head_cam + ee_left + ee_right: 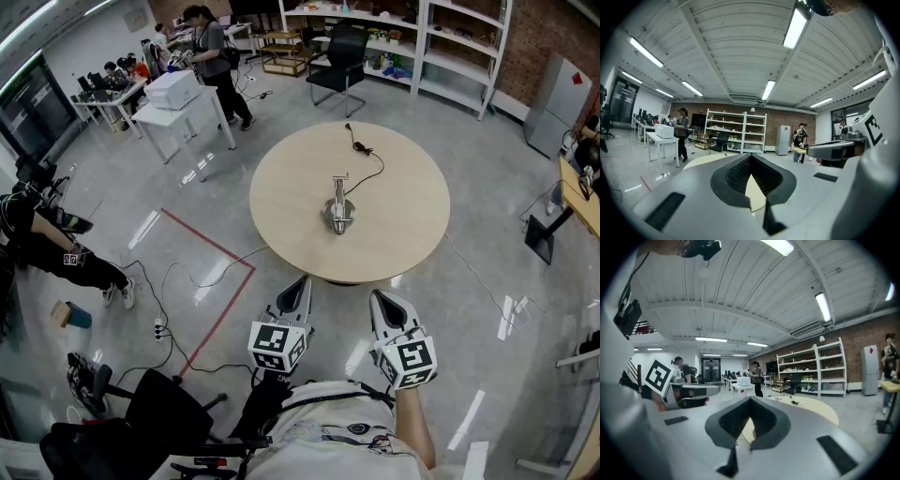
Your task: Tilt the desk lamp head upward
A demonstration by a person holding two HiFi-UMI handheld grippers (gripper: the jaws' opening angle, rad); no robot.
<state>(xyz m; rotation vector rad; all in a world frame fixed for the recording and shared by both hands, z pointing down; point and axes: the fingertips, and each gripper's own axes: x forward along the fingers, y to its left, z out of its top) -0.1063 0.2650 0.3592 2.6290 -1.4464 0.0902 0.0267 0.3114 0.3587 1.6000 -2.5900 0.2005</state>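
Head view: the desk lamp (338,208) stands at the middle of the round surface (281,187), and its cable (367,164) trails toward the surface's far edge. The left claw (295,296) and the right claw (387,307) hover just off the surface's near edge, well apart from the lamp.

Left gripper view: the left claw (750,161) is closed on nothing, with the surface (701,160) beyond it.

Right gripper view: the right claw (750,403) is likewise closed and empty, with the surface (820,409) ahead.

We see a round, pale wood table (291,202) standing on the glossy floor (469,141), with a lamp (338,211) near its middle and a black cord (367,155) trailing toward the far edge.
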